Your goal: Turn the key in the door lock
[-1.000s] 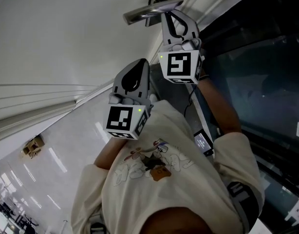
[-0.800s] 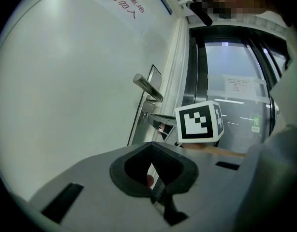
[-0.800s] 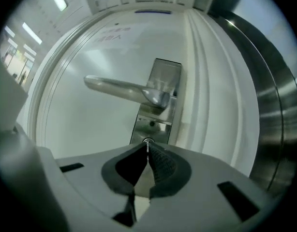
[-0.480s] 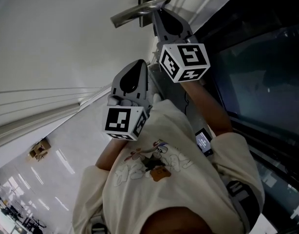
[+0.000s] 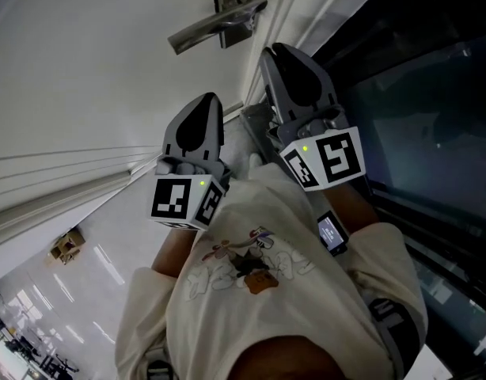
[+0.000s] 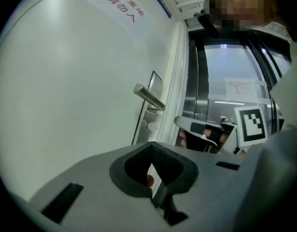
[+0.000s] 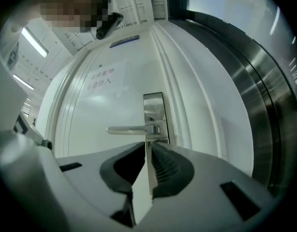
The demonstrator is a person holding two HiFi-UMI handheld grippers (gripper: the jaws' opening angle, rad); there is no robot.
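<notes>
The white door [image 5: 108, 70] bears a metal lever handle [image 5: 215, 26] on a steel lock plate [image 6: 147, 122]. In the left gripper view the key [image 6: 151, 126] sticks out of the plate under the handle [image 6: 149, 96]. My right gripper [image 5: 276, 55] hangs back from the plate. Its jaws have just been opening and stand a narrow slit apart, with nothing between them. In the right gripper view the handle [image 7: 131, 129] shows over the jaws [image 7: 148, 146], which hide the key. My left gripper [image 5: 203, 103] is held lower and to the left, tips together, holding nothing.
A white door frame [image 7: 197, 105] runs along the lock edge, with a dark glass panel in steel trim [image 5: 417, 101] beyond it. A sheet with red print [image 7: 106, 76] hangs on the door above the handle. The person's cream shirt [image 5: 251, 291] fills the bottom of the head view.
My right gripper has rolled and drawn back from the lock under the handle toward the person, its marker cube turned to a new face. The left gripper has scarcely moved.
</notes>
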